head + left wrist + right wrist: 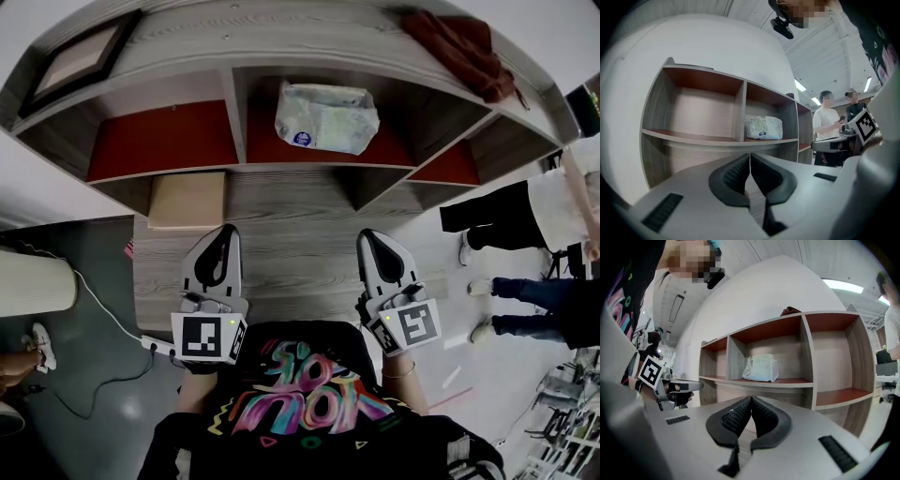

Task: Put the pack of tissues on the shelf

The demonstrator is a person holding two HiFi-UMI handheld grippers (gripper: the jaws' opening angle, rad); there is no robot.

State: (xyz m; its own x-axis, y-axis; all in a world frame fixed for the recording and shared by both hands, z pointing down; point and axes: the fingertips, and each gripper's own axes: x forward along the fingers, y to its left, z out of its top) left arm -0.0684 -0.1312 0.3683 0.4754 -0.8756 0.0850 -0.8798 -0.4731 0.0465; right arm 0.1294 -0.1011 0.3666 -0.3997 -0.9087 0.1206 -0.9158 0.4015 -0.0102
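Nearest the head camera, at 6 o'clock, is the person's black shirt (309, 403) with a bright multicolour print.

Just above it, at 7 o'clock, the left tongs (228, 230) point up toward the shelf (234, 172). Their marker cube (208, 336) sits at the near end. In the left gripper view these tongs (750, 159) are pressed together at the tips with nothing between them. The right tongs (367, 236), at 5 o'clock with their own marker cube (412, 325), point the same way. In the right gripper view they (751, 401) are likewise closed on nothing. Both hover over wood-grain floor (300, 202), well apart from the shelf.

Across the shelf, a framed picture (80, 58) lies on its top at 10 o'clock. A tan flat box (187, 199) sits below the left compartment. The pack of tissues (326, 116) rests in the middle one of 3 red-floored compartments, at 12 o'clock. Both gripper views show the pack (763, 128) (761, 368) sitting there, clear of either tool. A reddish-brown cloth (459, 52) is bunched on the shelf top at 1 o'clock.

At 3 o'clock, 2 bystanders (525, 211) stand on the pale floor.
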